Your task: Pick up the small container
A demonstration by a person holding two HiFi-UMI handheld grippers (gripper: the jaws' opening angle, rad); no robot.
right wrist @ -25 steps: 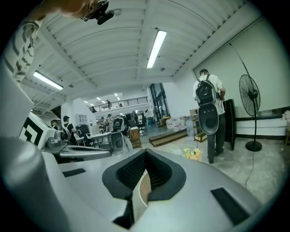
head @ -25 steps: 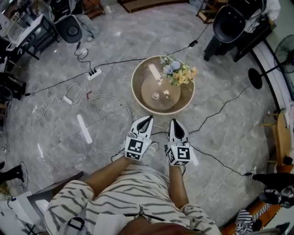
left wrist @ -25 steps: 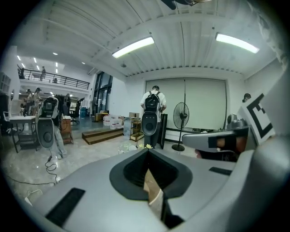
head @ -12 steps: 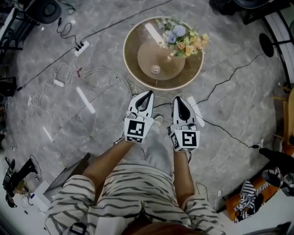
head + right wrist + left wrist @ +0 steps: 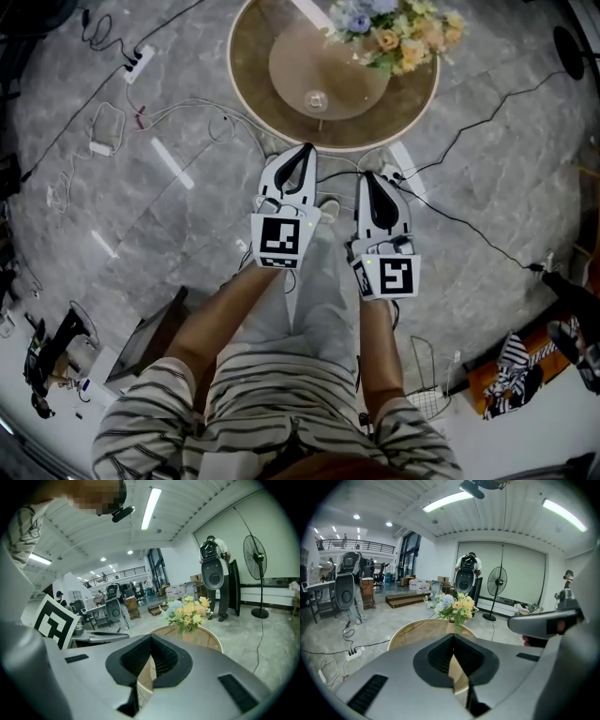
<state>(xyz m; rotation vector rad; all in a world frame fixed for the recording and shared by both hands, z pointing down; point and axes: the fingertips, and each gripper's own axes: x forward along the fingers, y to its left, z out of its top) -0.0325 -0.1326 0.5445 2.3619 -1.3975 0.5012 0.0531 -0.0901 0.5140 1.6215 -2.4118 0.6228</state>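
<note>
The small clear container stands on the round brown table, beside a vase of flowers. My left gripper and right gripper are held side by side over the floor, short of the table's near rim, both pointing at it. Each is shut with nothing between its fingers. In the left gripper view the closed left gripper hides the container; the flowers and table show beyond it. The right gripper view shows the closed right gripper below the flowers.
Cables cross the marble floor around the table, with a power strip at the left. My legs and a shoe are under the grippers. A standing fan and people with gear stand beyond the table.
The table has come nearer and slid up the head view as I stepped toward it. Both grippers stay shut and side by side.
</note>
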